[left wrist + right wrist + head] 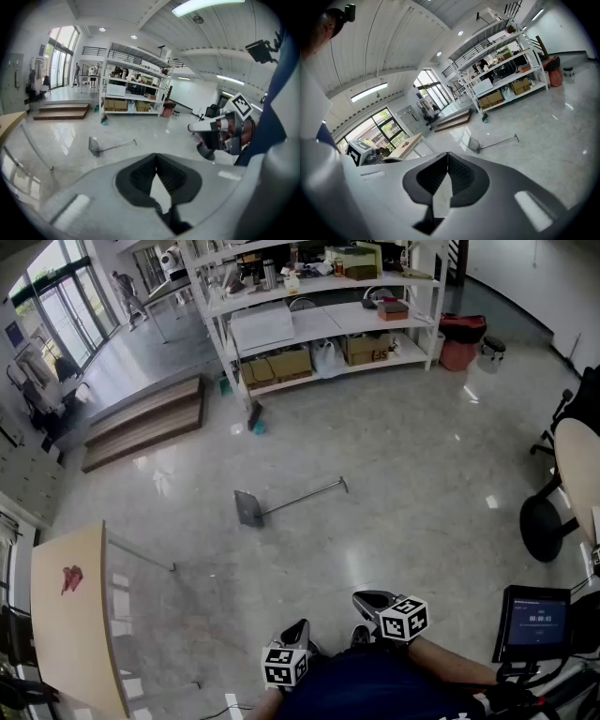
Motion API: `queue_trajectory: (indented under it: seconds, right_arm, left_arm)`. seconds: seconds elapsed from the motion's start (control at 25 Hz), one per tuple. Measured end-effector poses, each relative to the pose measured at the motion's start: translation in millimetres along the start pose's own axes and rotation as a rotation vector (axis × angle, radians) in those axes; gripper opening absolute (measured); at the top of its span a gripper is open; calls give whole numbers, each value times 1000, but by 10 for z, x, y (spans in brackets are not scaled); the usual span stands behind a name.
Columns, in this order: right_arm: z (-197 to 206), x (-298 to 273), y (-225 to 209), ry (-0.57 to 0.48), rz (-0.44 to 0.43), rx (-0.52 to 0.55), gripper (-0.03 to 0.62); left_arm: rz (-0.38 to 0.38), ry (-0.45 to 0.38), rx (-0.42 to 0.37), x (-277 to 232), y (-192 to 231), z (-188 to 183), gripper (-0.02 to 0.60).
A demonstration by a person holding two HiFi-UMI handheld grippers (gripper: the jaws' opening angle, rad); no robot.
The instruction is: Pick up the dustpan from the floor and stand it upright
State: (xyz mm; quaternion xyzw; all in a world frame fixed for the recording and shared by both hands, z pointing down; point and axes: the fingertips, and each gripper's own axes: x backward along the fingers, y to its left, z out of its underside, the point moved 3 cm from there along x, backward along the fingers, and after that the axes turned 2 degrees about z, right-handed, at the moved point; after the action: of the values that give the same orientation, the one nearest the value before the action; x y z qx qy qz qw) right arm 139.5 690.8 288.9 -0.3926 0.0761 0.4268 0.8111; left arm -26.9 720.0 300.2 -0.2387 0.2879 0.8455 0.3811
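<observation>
Right gripper [373,600] and left gripper [298,629], both closed on nothing, hang bottom-centre, well below the grey long-handled metal dustpan [286,501] lying flat mid-frame on the floor [422,456], handle slanting upper right, nearer the right gripper

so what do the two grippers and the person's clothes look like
The left gripper and the right gripper look alike: each has a pale grey moulded body with black ribbed pads set into a rounded black recess. Each also carries a white cube printed with black square markers, best seen in the head view. The person wears a dark blue top.
</observation>
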Motion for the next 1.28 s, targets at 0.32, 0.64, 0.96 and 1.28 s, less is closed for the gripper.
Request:
queue_trajectory:
  seconds: [0.32,0.64,0.96,1.28]
  right_arm:
    - [147,161,-296,-3,29,-45,11]
    - [326,75,-190,67,19,-94,11]
    - [-93,-349,-567,64,82,-108,11]
    - [-581,-1168,-401,35,115,-97,11]
  left_arm:
    - [-15,-9,-40,-112,-187,114,2]
    - [-42,49,29,101,-148,192,2]
    - [-15,50,1,-432,303,-158,2]
    - [36,23,18,-563,1088,-710,2]
